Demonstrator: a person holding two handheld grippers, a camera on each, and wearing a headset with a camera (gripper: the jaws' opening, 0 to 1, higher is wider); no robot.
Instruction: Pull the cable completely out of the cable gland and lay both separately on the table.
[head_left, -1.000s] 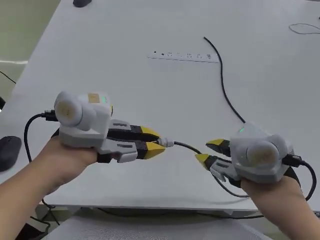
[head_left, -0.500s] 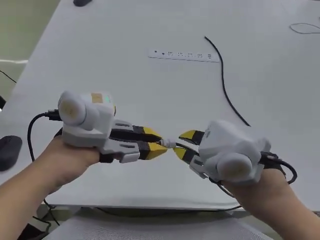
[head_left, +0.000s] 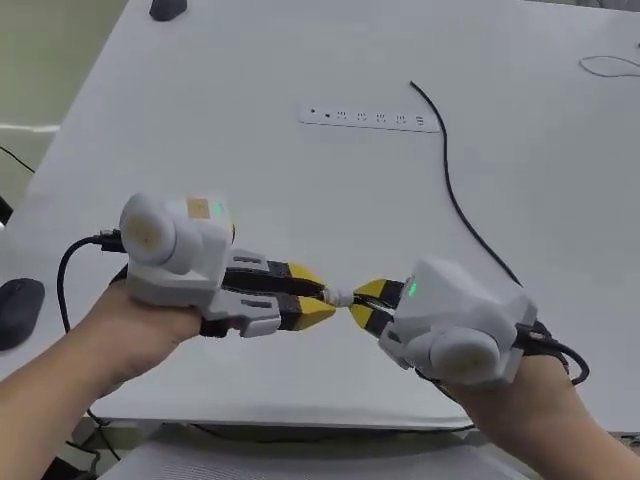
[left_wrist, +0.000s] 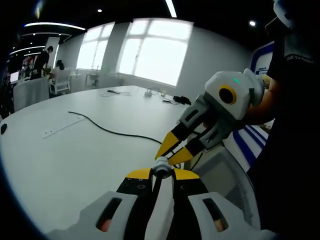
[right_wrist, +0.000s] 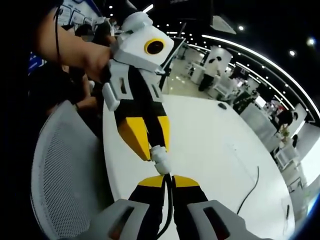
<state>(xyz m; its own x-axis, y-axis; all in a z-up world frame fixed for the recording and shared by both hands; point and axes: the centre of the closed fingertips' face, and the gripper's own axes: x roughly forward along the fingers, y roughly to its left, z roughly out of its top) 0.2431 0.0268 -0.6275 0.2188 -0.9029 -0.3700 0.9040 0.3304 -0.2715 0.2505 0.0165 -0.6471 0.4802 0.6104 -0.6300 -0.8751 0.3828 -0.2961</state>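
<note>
- Above the table's (head_left: 300, 200) near edge, the left gripper (head_left: 318, 302) and right gripper (head_left: 362, 304) meet tip to tip.
- The left hand (head_left: 140, 335) holds its gripper level; the right hand (head_left: 515, 400) angles its gripper in from the right.
- The left gripper is clenched on the white gland (left_wrist: 161, 168), which pokes past its yellow tips.
- The right gripper pinches the black cable (right_wrist: 170, 197) just behind the gland.
- A black lead (head_left: 452, 190) runs from behind the right gripper toward the far edge, and that gripper hides whether it joins the cable.
- The lead ends beside a white strip (head_left: 372, 119).
- A dark thing (head_left: 168, 8) at the far edge is cut off.
</note>
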